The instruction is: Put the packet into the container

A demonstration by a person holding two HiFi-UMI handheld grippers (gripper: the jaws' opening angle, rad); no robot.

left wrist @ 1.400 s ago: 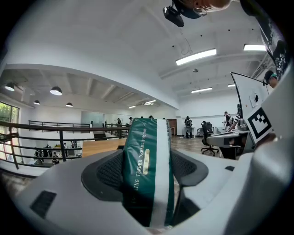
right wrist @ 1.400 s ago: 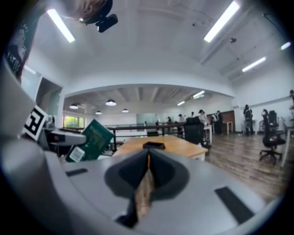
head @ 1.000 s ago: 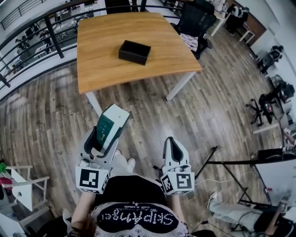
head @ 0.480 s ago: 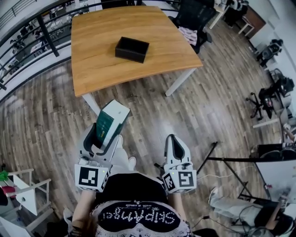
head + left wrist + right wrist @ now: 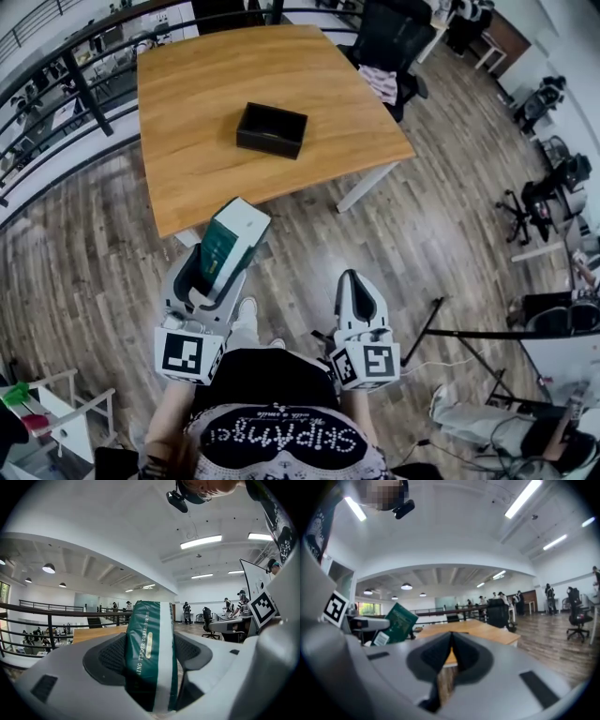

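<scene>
We log the left gripper (image 5: 211, 274) pinching the packet (image 5: 232, 241): in the left gripper view both dark pads press flat against the sides of the green pack with its white stripe, which stands on edge between the jaws. In the head view the packet sticks out past the jaw tips toward 1 o'clock, over the wooden floor (image 5: 441, 225) and just short of the near edge of the table (image 5: 197, 84). The right gripper (image 5: 354, 292) sits at 3 o'clock of the left one, at about the same height in the frame and well apart from it; in its own view the jaws are pressed together with nothing between them, only a thin seam showing. The container (image 5: 272, 129), a black open-topped box, rests on the table at 12 o'clock of the grippers, near the middle of the tabletop and well apart from the packet. We cannot tell from these views what is inside it. A dark chair (image 5: 389, 37) stands at the table's 2 o'clock corner, and a dark railing (image 5: 56, 66) runs along its 9 o'clock side.
</scene>
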